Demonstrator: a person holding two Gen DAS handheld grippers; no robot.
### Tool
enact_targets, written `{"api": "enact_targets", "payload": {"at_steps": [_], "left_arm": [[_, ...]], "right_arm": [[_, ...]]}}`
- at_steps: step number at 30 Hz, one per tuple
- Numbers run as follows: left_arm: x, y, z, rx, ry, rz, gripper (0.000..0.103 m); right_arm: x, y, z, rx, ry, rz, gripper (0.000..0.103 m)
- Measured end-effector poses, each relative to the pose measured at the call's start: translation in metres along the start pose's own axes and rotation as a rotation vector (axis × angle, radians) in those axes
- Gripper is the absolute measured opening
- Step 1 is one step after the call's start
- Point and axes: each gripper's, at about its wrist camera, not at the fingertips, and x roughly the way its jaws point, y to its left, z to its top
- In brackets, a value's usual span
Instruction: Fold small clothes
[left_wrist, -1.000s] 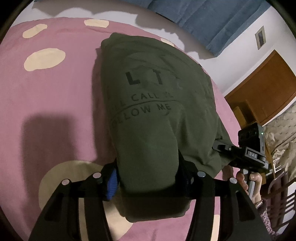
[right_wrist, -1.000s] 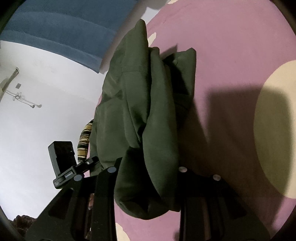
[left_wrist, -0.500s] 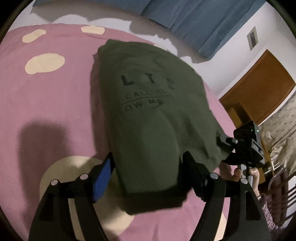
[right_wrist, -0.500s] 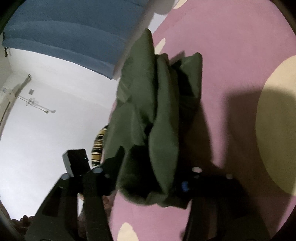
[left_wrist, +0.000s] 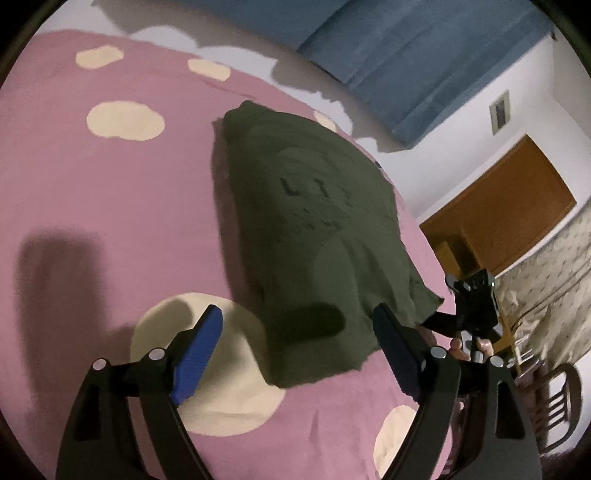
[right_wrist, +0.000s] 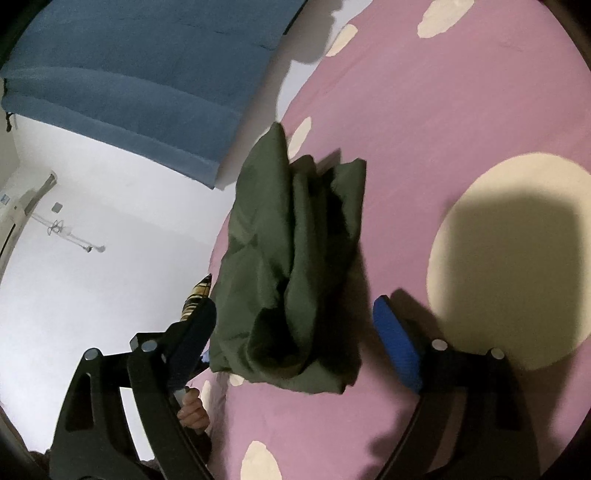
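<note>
- Both claws are standing wide apart with nothing pressed between their pads: the left claw (left_wrist: 295, 354) and the right claw (right_wrist: 295, 332) have just been opening, and the cloth that sat between their jaws a second ago is now lying free ahead of them.
- Lying released on the pink bedspread with cream spots (left_wrist: 92, 221), the dark olive-green folded cotton T-shirt with black lettering (left_wrist: 317, 229) is sitting at about twelve o'clock from the left claw, its near hem just short of the blue pads.
- In the right wrist view, the T-shirt (right_wrist: 295, 258) is showing its stacked, slightly bunched layers at about twelve o'clock, clear of both fingers.
- Both claws are backing away from the garment compared with a second ago, so this fold looks to be laid down.
- Judging by the loose, puffy layers on the right edge, the bundle may be needing a smoothing pass or one more fold.
</note>
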Motion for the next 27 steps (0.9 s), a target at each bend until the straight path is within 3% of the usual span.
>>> {"api": "enact_targets", "payload": {"at_steps": [6,13,27], "left_arm": [[0.020,0.004,0.033,0.025,0.045,-0.045,0.082],[0.049,0.023,0.068,-0.001,0.079,-0.034,0.083],[0.085,0.046,0.092,-0.082,0.128,-0.081,0.088]], "right_arm": [[0.024,0.003,0.035,-0.021,0.042,-0.029,0.089],[0.058,-0.014,0.075,0.081,0.075,0.037,0.089],[0.116,-0.005,0.115,0.070,0.182,0.014,0.091]]}}
